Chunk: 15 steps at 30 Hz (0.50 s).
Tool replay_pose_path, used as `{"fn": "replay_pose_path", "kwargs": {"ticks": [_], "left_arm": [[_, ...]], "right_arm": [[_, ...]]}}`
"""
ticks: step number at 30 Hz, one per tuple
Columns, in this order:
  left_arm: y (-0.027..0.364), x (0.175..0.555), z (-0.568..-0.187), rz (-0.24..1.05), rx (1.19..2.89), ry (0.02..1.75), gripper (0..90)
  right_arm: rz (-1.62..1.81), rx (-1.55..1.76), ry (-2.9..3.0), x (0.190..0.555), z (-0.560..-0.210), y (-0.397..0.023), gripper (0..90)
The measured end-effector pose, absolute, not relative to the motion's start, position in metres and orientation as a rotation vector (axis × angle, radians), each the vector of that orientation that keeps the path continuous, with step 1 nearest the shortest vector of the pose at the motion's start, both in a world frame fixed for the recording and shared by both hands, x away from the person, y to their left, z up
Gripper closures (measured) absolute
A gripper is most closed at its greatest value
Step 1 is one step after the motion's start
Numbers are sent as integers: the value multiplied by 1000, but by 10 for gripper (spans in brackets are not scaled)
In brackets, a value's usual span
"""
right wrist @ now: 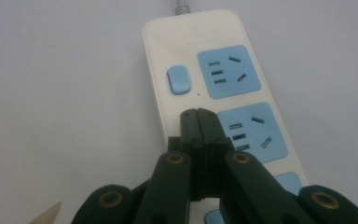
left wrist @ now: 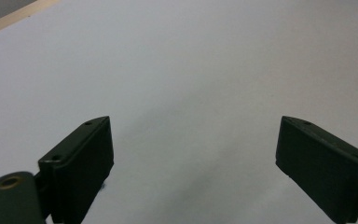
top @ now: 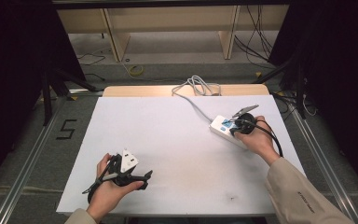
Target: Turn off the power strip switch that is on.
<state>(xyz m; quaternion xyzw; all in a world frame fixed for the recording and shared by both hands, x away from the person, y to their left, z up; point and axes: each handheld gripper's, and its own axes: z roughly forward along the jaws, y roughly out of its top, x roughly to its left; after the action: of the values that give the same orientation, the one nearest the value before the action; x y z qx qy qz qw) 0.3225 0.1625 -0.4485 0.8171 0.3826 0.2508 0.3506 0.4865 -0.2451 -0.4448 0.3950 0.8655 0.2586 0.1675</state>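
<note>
A white power strip (top: 223, 128) with blue sockets (right wrist: 228, 70) and a blue switch (right wrist: 177, 79) lies on the right of the white table board (top: 168, 135). My right gripper (top: 233, 127) hovers over it, held in a hand. Its jaws are pressed together with nothing between them, and the tips (right wrist: 198, 122) sit over the strip's (right wrist: 191, 37) white body beside the second socket. I cannot tell whether they touch it. My left gripper (top: 145, 179) rests in a hand near the front left of the board. The left gripper (left wrist: 193, 154) stands wide open over bare white surface.
The strip's grey cable (top: 198, 86) runs to a loose coil at the board's far edge. A wooden table edge (top: 135, 91) shows behind the board. On the floor are a marked "5" (top: 66, 129), a yellow cable (top: 135, 71) and black cables.
</note>
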Motion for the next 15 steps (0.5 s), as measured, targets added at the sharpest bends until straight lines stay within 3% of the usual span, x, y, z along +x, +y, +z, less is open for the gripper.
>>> {"fn": "replay_pose_path", "kwargs": {"ticks": [15], "left_arm": [[162, 322, -449, 646, 2125, 994, 107]], "right_arm": [[686, 1143, 2482, 489, -443, -241, 900]]}}
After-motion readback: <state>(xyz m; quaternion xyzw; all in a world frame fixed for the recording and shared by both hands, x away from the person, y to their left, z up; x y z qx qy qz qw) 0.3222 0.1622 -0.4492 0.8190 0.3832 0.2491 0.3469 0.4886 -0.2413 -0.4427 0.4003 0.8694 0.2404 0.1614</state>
